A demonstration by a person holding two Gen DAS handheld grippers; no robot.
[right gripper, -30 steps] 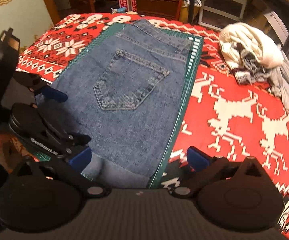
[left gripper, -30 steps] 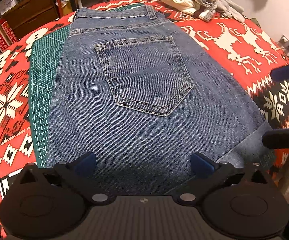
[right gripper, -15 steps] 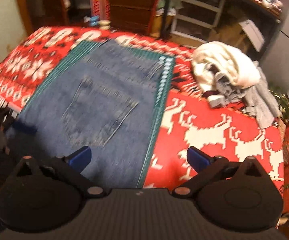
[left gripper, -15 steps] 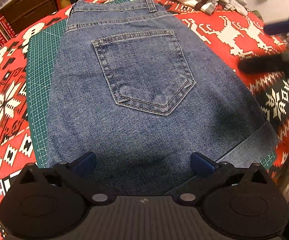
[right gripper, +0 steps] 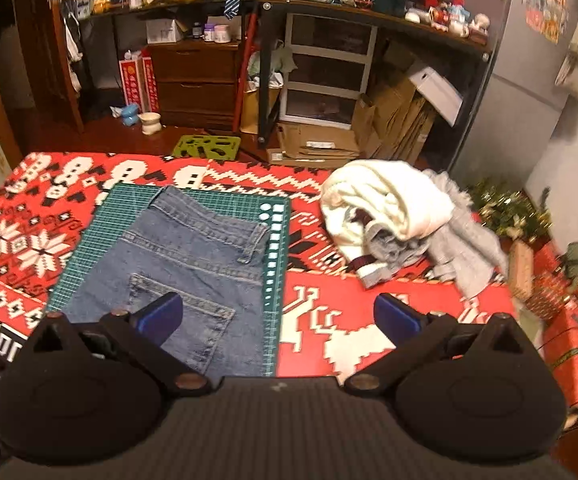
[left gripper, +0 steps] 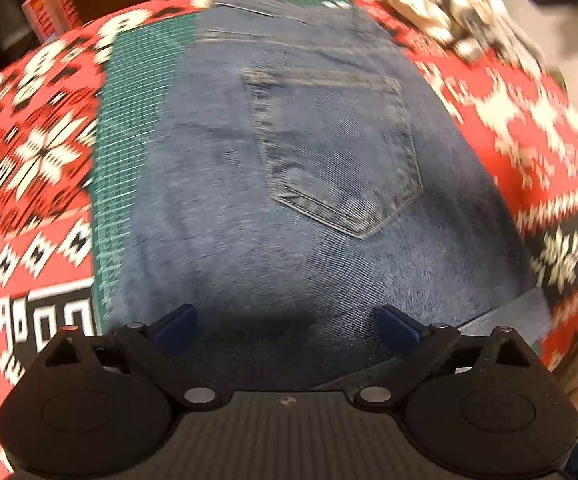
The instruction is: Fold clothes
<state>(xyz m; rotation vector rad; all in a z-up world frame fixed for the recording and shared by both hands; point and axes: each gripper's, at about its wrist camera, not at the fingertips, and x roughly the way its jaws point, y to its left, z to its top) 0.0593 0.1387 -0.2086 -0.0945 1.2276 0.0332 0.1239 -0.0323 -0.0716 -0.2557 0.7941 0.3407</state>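
A: The left gripper (left gripper: 287, 326) was spread wide with nothing between its blue fingers (left gripper: 175, 326). It hovered low over the near end of the jeans (left gripper: 309, 200).

B: How did the jeans look?

A: Folded into a compact blue block, back pocket (left gripper: 333, 148) facing up, waistband toward twelve o'clock and a turned-up hem at about four o'clock. They lay flat on a green cutting mat (left gripper: 129, 120), which sat on a red patterned blanket (left gripper: 29, 152). The left view was blurred, so finer creases could not be made out.

B: And the right gripper (right gripper: 279, 314)?

A: Also gaping, gripping nothing. It sat higher, angled toward the room, its left finger (right gripper: 161, 314) over the pocket (right gripper: 181, 320) in its own view and its right finger above the red blanket (right gripper: 369, 288). The jeans (right gripper: 193, 256) lay at its eleven o'clock on the mat (right gripper: 277, 240).

B: Anything else on the blanket?

A: A heap of cream and grey clothes (right gripper: 401, 216) at one o'clock, well apart from the jeans.
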